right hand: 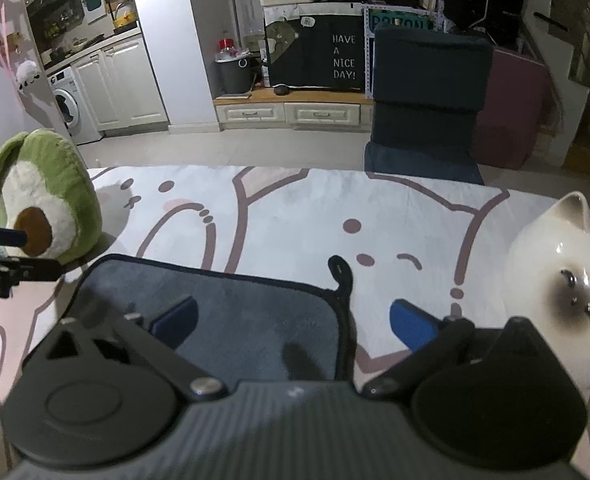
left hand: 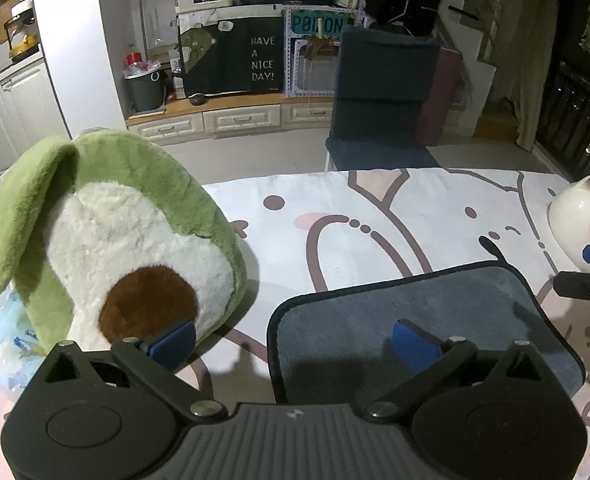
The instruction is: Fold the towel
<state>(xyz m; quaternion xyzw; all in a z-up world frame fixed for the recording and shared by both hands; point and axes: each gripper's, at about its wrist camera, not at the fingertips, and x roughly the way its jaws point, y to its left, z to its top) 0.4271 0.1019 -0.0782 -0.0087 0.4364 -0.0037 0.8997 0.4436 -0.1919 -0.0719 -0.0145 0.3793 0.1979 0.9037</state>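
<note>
Both grippers – left gripper [left hand: 295, 342], right gripper [right hand: 293, 320] – are held spread above the towel [left hand: 415, 304]; a shallow pinch risks slippage.

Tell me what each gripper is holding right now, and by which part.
Nothing. The left gripper and right gripper both hang open over the towel, with nothing between the fingers.

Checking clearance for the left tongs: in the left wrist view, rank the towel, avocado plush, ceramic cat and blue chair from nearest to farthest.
1. Towel, under the left tongs, right side.
2. Avocado plush, left.
3. Ceramic cat, far right.
4. Blue chair, beyond the table.
</note>
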